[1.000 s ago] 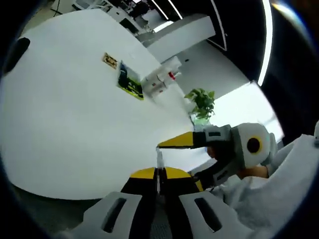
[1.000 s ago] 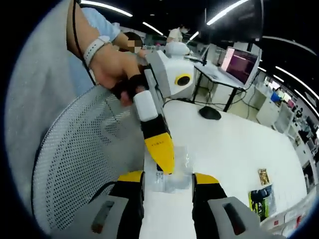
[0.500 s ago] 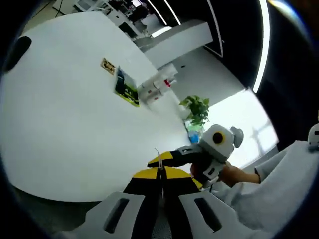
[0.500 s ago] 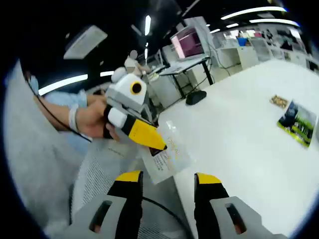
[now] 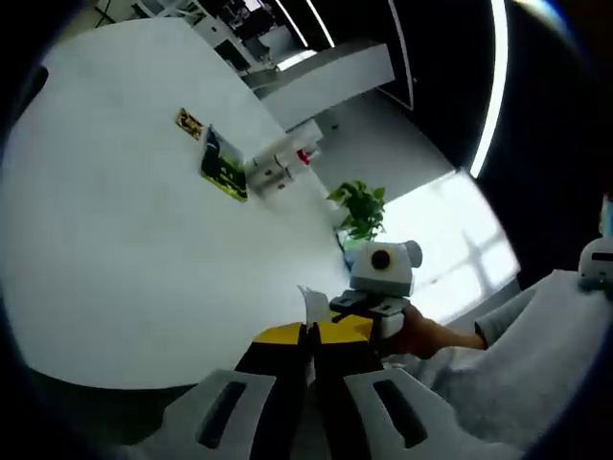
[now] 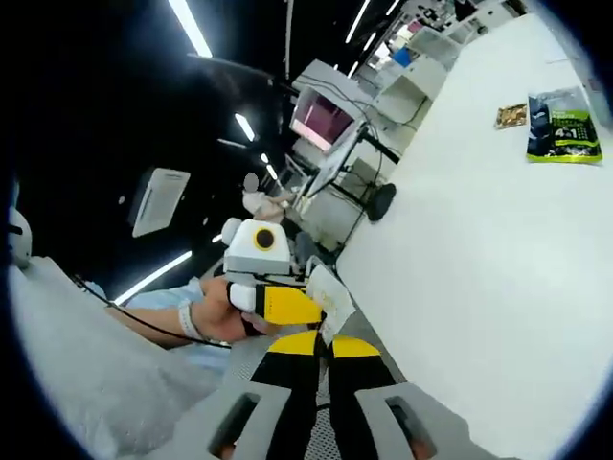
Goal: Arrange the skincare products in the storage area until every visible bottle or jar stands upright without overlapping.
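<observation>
Both grippers, left gripper [image 5: 308,337] and right gripper [image 6: 326,342], had their fingers pinched shut on a clear packet [image 6: 329,292] at lower centre; opposed pulling risked tearing it. Skincare boxes [image 5: 278,165] sat well apart, upper worktop [image 5: 115,249].

Too small and blurred to identify: white boxes [image 5: 281,165] at the far table edge [image 5: 115,240], small card [image 5: 189,123], print on the green packet [image 6: 562,125]. Clear sachet [image 6: 329,299] partly hidden between closed jaws, lettering unreadable.
</observation>
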`<state>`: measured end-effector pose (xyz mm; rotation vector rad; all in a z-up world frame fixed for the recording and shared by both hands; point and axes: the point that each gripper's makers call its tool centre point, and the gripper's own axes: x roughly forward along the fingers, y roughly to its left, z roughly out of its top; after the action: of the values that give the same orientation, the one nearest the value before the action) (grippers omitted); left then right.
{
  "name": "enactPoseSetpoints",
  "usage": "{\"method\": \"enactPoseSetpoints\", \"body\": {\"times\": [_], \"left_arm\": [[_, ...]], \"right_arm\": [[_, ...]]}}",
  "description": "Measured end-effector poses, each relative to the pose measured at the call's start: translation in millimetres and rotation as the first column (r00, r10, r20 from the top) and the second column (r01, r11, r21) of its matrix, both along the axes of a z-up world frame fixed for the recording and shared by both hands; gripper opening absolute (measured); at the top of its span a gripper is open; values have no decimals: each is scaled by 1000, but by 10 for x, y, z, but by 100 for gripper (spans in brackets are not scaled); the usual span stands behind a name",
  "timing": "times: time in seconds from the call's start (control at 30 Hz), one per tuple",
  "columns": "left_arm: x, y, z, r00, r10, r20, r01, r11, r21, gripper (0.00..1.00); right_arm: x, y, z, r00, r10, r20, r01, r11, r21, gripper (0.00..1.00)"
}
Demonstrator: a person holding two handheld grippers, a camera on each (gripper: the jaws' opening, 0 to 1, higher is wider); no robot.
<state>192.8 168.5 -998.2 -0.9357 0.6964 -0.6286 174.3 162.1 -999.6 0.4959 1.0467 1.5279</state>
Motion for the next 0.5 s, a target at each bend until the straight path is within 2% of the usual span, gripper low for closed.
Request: {"method": "enactPoseSetpoints", "body": {"times": [0.17,0.33,0.47,0.5], "left_arm": [[8,-19,31,1000,1,13,-1,1000,-8,1],[-13,-49,-14,1000,-19,2,19,1000,9,1],[-22,-45,3,1000,-19,1,19,1000,7,0],[-21,-44,4,1000,-18,1,18,1000,6,0]], "right_arm": [[65,-38,50,998,-41,-52,42,999,25,0],[108,-56,27,998,-53,-30,53,998,22,0],[157,-51,61,992,-89,-93,92,995,36,0],[166,-57,54,992,-90,-93,94,995,36,0]]}}
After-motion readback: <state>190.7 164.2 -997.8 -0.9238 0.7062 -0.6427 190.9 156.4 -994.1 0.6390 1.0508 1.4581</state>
